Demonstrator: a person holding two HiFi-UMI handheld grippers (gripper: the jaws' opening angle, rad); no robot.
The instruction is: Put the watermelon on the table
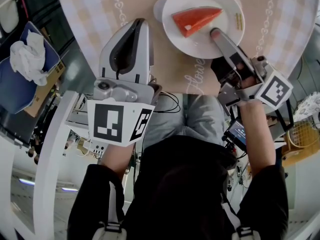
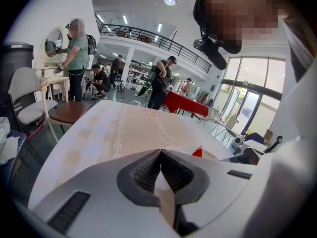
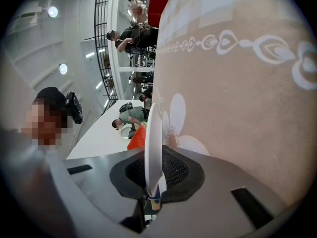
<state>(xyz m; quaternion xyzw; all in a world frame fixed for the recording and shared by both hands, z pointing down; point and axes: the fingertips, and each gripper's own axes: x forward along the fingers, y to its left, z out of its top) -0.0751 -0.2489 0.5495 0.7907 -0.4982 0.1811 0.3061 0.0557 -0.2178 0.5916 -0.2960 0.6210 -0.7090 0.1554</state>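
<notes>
Right gripper [image 1: 216, 33] pinches the rim of 1 plate [image 1: 200, 46] bearing watermelon [image 1: 195, 18]; left gripper [image 1: 139, 22], jaws pressed together, hovers over the table [image 1: 95, 9].

In the left gripper view, the watermelon [image 2: 197, 152] is hidden behind the left gripper [image 2: 160, 151], save for a red tip. In the right gripper view it is largely covered by the edge-on rim of the plate [image 3: 152, 148]. In the head view, the table [image 1: 100, 14] is cut off by the top edge. Its near edge is covered by the left gripper, the right gripper [image 1: 216, 34] and the person's legs [image 1: 200, 116]. A yellowish thing [image 1: 239, 20] by the plate's right rim is too small to be told.
</notes>
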